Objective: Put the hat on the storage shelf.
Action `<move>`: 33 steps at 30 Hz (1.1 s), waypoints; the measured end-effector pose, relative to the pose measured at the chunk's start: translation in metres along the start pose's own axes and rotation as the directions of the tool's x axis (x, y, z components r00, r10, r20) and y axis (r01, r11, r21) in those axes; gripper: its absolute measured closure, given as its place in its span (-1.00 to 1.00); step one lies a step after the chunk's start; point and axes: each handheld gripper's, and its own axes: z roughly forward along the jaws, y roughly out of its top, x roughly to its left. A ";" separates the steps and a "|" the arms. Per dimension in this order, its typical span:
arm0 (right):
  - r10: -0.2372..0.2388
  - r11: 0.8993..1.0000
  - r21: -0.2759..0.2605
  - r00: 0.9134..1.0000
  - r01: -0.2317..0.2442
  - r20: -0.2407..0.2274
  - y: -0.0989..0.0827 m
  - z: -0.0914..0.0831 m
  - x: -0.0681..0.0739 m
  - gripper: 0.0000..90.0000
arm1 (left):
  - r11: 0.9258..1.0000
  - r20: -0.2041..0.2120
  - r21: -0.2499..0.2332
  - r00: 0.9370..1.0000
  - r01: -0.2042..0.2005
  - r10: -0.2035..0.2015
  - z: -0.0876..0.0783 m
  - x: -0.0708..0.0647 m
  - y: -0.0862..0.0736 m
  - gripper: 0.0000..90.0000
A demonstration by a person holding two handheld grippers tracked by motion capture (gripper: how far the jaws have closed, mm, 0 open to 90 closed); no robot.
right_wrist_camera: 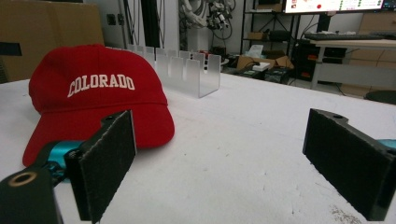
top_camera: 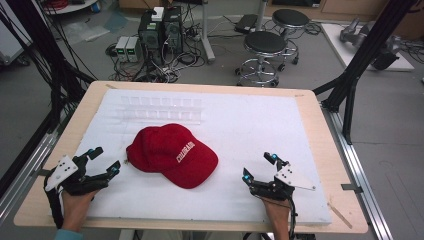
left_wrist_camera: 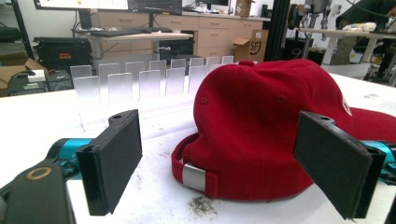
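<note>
Even, bright overhead indoor light, white tabletop (top_camera: 240, 130) near glare, soft faint shadow under the red cap (top_camera: 172, 155), high view slightly soft, close-up tool pads blurred, backgrounds gently bowed.

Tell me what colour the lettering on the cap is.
White, on the red cap; clearest in the right gripper view.

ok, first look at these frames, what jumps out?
The red cap with white COLORADO lettering, lying mid-table on the white board. Next, the two open, empty jaw sets flanking it: the left hand-held gripper close to the cap's back strap, the right hand-held gripper farther off by the brim side. Behind the cap stands a clear slotted rack.
</note>
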 end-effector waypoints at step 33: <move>0.016 1.000 0.018 1.000 -0.016 -0.004 0.001 0.002 -0.002 -0.81 | 0.999 0.019 0.032 1.000 0.010 -0.010 0.003 0.001 0.002 -0.66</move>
